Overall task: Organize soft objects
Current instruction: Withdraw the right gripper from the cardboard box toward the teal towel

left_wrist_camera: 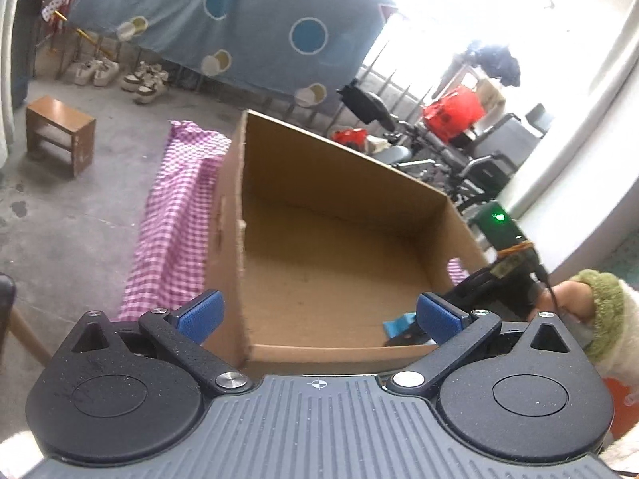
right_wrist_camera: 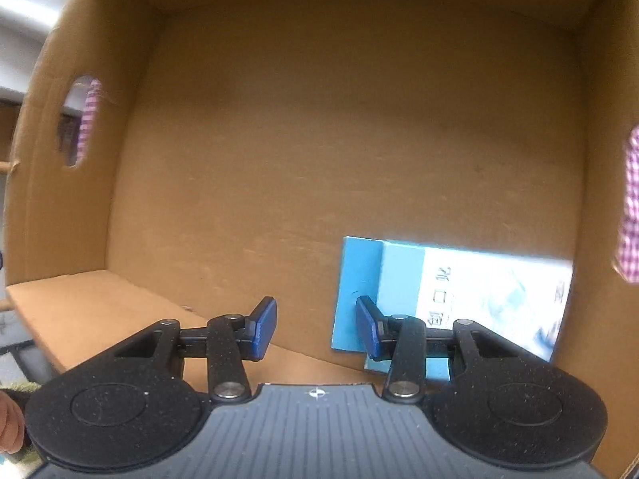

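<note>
Where box (right_wrist_camera: 319, 119) opens, blue packet (right_wrist_camera: 459, 295) inside

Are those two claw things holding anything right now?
No. The left gripper and right gripper are both open and hold nothing; a blue packet lies in the cardboard box.

Left gripper (left_wrist_camera: 318, 315) sitting low centre of frame, jaws gaping wide, gripping nothing. Right gripper (right_wrist_camera: 315, 329) likewise, jaws parted, gripping nothing.
</note>
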Demonstrator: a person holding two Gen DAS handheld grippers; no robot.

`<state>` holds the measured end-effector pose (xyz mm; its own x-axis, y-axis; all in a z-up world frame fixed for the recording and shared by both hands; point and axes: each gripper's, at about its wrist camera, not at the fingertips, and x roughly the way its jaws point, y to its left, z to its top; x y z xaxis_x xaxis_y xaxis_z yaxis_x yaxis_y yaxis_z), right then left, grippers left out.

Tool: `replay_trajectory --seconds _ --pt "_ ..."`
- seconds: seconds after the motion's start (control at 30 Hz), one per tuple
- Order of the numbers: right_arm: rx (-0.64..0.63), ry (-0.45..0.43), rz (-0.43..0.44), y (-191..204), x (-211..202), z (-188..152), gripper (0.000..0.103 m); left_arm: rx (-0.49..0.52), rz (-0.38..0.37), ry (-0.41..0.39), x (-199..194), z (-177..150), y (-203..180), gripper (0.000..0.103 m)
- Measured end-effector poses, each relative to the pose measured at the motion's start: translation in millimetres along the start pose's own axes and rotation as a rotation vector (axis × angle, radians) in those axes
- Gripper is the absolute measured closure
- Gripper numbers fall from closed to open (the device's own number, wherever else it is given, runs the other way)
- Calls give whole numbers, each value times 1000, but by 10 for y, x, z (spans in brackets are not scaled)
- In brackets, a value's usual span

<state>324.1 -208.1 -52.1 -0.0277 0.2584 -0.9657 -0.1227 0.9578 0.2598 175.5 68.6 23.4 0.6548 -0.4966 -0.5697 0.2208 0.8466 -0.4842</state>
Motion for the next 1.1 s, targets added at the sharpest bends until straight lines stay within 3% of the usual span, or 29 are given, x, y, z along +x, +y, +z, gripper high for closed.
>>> replay_trajectory --seconds 0.3,0.43,0.6,0.77,0.93,1.1 --pt "53 -65 6 -174 -169 -129 56 -40 -7 -5 -155 -71 137 0" --pt "47 -197 68 -188 -535 -296 54 -23 8 -37 -293 -114 84 0" --pt "35 -467 177 -252 -1239 -911 53 -12 6 -53 -429 -193 9 0" --pt "54 -680 259 -407 -1597 -1740 53 3 1 -39 -513 -264 -50 0" --pt "99 -774 323 -412 -1471 -2338 52 42 41 -14 -587 -406 -109 0" --pt "176 -762 449 -455 -1022 -2699 52 82 84 47 -601 -662 -156 0"
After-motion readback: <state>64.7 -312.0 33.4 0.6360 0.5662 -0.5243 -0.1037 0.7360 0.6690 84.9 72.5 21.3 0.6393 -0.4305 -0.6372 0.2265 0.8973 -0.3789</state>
